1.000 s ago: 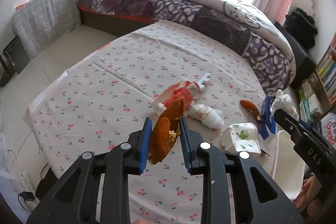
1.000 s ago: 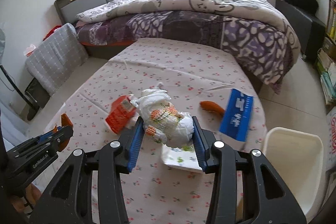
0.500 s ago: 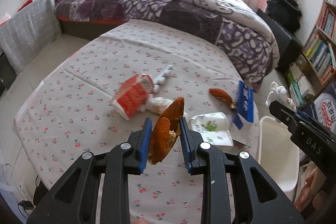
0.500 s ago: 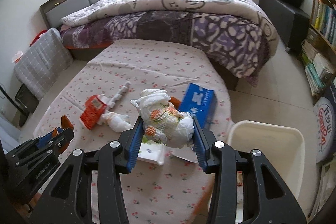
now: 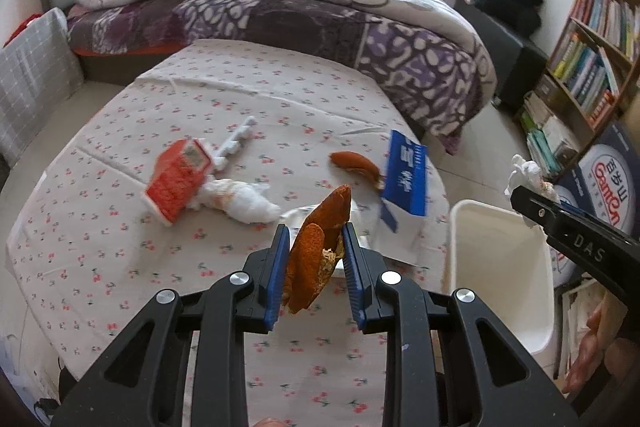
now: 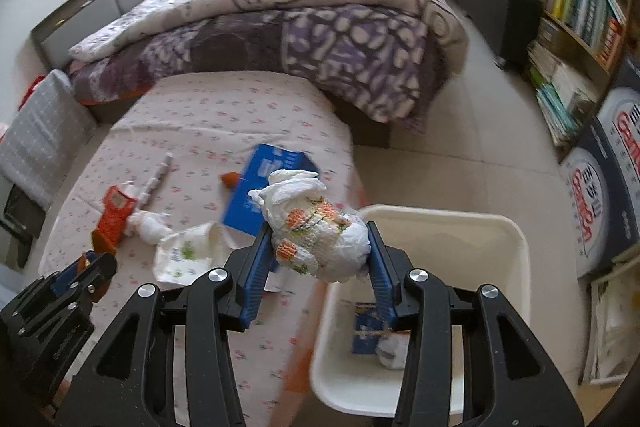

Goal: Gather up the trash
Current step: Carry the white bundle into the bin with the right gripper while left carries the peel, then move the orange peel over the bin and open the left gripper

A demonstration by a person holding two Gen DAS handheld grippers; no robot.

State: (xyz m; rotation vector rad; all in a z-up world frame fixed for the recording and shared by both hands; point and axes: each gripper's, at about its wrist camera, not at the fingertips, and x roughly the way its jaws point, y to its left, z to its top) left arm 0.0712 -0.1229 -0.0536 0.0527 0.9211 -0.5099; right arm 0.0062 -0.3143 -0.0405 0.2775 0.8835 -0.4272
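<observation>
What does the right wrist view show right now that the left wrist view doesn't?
Only the right wrist view shows inside the white bin: a blue wrapper and a white wad lie there, and the right claw grips a crumpled printed bag. Only the left wrist view shows the left claw clamping orange peel. Both show the red carton, blue box and floral cloth.

Left gripper [image 5: 314, 259] and right gripper [image 6: 318, 259], jaws clamped.
</observation>
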